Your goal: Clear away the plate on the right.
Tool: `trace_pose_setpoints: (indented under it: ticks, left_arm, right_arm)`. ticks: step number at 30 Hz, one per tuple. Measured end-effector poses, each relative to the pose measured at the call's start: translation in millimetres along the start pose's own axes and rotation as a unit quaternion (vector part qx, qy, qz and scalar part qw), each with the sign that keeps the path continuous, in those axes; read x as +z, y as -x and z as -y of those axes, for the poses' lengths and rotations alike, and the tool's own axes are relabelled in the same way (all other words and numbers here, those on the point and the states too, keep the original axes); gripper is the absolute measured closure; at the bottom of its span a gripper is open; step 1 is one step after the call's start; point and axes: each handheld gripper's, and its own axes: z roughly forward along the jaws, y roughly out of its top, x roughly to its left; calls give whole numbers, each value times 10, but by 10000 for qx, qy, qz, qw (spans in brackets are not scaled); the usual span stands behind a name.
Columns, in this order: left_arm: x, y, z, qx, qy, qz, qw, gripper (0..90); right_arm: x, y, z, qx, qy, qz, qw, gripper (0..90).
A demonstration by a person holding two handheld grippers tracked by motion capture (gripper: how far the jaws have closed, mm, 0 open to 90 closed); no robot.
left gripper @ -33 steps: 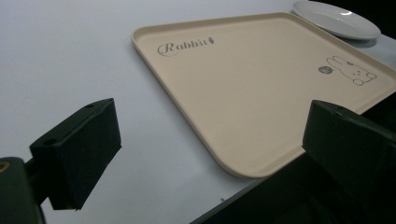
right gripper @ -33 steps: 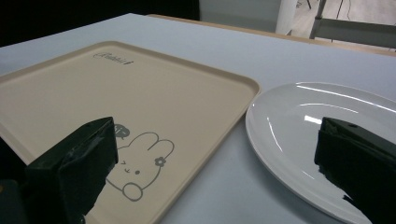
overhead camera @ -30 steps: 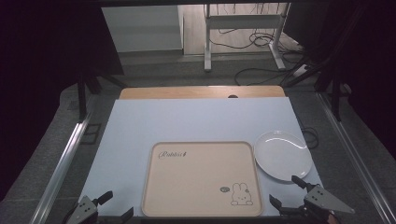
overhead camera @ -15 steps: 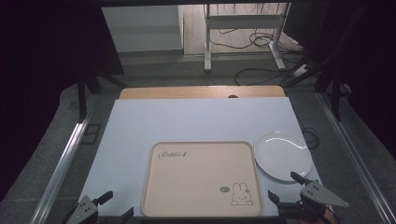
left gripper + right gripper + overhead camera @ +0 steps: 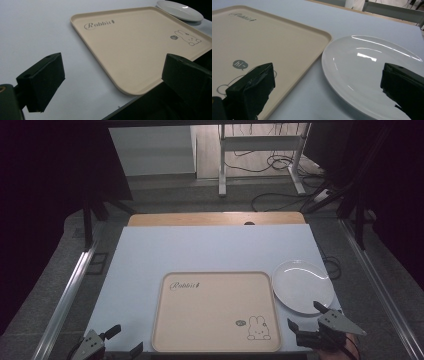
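Two grippers sit at the near edge of a pale blue-white table [image 5: 200, 247], one at each near corner of a beige tray [image 5: 217, 312].

The left gripper [image 5: 120, 340] is at the near left, just off the tray's near left corner. Its black jaws stand wide apart with nothing between them; in the left gripper view they frame bare tabletop and the tray's near corner.

The tray lies flat in the near middle of the table. It is a rounded rectangle with a low raised rim and a smooth, matte cream surface. The word "Rabbit" [image 5: 98, 24] is printed in grey script at its far left corner, and a small line drawing of a rabbit [image 5: 257, 328] with a dark "hi" speech bubble sits at its near right corner.

Just right of the tray lies a white plate [image 5: 302, 285], round, shallow and glossy, with bright light streaks on it. In the right gripper view a narrow strip of table separates its rim from the tray's rim.

The right gripper [image 5: 307, 317] is at the near right, over the near rim of the plate. Its jaws are spread wide and hold nothing; one stands over the tray's rabbit corner, the other over the plate's near right side.
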Motion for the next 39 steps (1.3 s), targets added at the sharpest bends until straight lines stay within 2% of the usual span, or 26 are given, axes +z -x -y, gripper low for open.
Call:
trace_pose_setpoints:
  ticks: [8,9,10,11,14,19,21,22,23,29,31,32,33,35,36,37,39]
  left_arm:
    - [-2,0,0,7,7,0,10000,39]
    - [-2,0,1,8,7,0,10000,39]
    - [-2,0,1,10,6,0,10000,39]
    - [-2,0,1,11,6,0,10000,39]
    - [-3,1,1,14,10,-3,10000,39]
    - [-2,3,1,12,15,-4,10000,40]
    - [-2,3,1,13,13,-3,10000,40]
    - [-3,3,1,15,17,-4,10000,40]
    - [-3,3,1,15,17,-4,10000,40]
    - [-3,4,1,20,16,-5,10000,40]
    - [-3,5,1,21,17,-5,10000,40]
    - [-4,6,1,28,16,-5,10000,40]
    - [-4,6,1,28,16,-5,10000,40]
    - [-6,7,1,50,8,-4,10000,40]
    - [-6,8,1,58,10,-5,10000,40]
    - [-6,8,1,58,10,-5,10000,41]
    - [-4,7,1,42,18,-3,10000,41]
  right_arm:
    - [53,-25,-13,-389,-178,290,9987,16]
    - [63,-34,-16,-560,-255,391,9973,33]
    - [63,-34,-16,-560,-255,391,9973,33]
    - [76,-41,-15,-721,-345,496,9956,47]
    - [87,-45,-14,-813,-416,558,9943,58]
    - [109,-63,-12,-1137,-587,793,9886,90]
    - [120,-70,-10,-1329,-668,889,9849,101]
    - [132,-84,-7,-1515,-781,968,9806,118]
    - [132,-84,-7,-1515,-781,968,9806,118]
    - [173,-138,9,-2058,-989,1166,9666,174]
    - [190,-156,14,-2247,-1063,1207,9611,192]
    - [206,-170,21,-2404,-1156,1247,9557,210]
    - [206,-170,21,-2404,-1156,1247,9557,210]
    - [219,-179,29,-2554,-1247,1253,9505,226]
    - [232,-188,37,-2695,-1353,1266,9450,242]
    - [232,-188,37,-2695,-1353,1266,9450,242]
    - [256,-199,52,-2869,-1469,1285,9378,268]
